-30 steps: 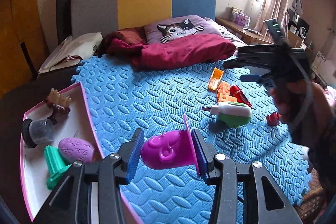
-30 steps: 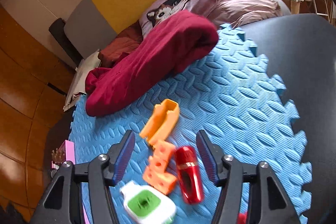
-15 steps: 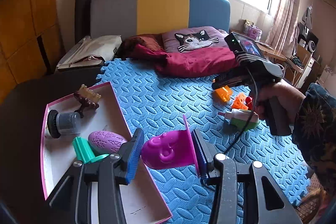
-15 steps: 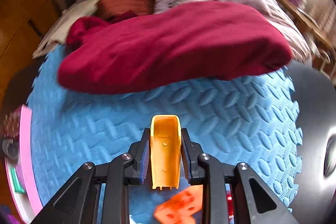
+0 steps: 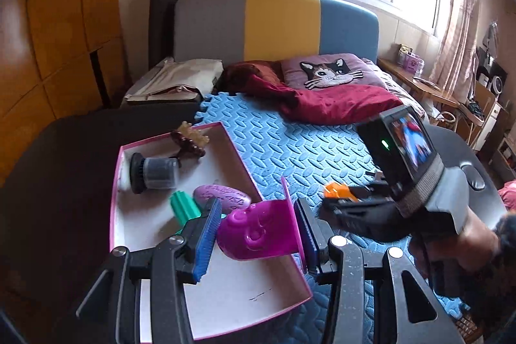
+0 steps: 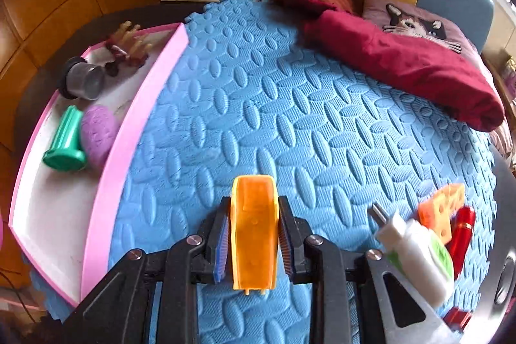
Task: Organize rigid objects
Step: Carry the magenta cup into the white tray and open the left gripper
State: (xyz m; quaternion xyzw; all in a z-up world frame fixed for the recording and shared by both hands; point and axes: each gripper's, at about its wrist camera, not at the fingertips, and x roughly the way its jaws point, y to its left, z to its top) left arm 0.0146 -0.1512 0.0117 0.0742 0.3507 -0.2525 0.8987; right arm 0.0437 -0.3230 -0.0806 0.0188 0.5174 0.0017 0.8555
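My left gripper point(image 5: 256, 231) is shut on a magenta face-shaped mould point(image 5: 258, 229), held over the near corner of the pink-rimmed tray point(image 5: 119, 170). My right gripper point(image 6: 253, 234) is shut on an orange open-topped plastic piece point(image 6: 254, 228), lifted above the blue foam mat point(image 6: 290, 105). In the left wrist view that gripper point(image 5: 342, 200), in a person's hand point(image 5: 474, 240), holds the orange piece point(image 5: 337, 191) just right of the tray. Inside the tray lie a green ridged piece point(image 6: 64, 141), a purple oval point(image 6: 96, 131), a grey cup point(image 6: 82, 79) and a brown comb-like clip point(image 6: 129, 44).
On the mat at the right lie a white and green bottle-shaped toy point(image 6: 416, 253), an orange cheese block point(image 6: 441, 208) and a red cylinder point(image 6: 461, 231). A dark red blanket point(image 6: 403, 60) and a cat pillow point(image 5: 329, 73) lie at the mat's far side.
My right gripper closed on the orange piece, lifted it and carried it left toward the tray. My left gripper with the magenta mould moved left, over the tray's near corner.
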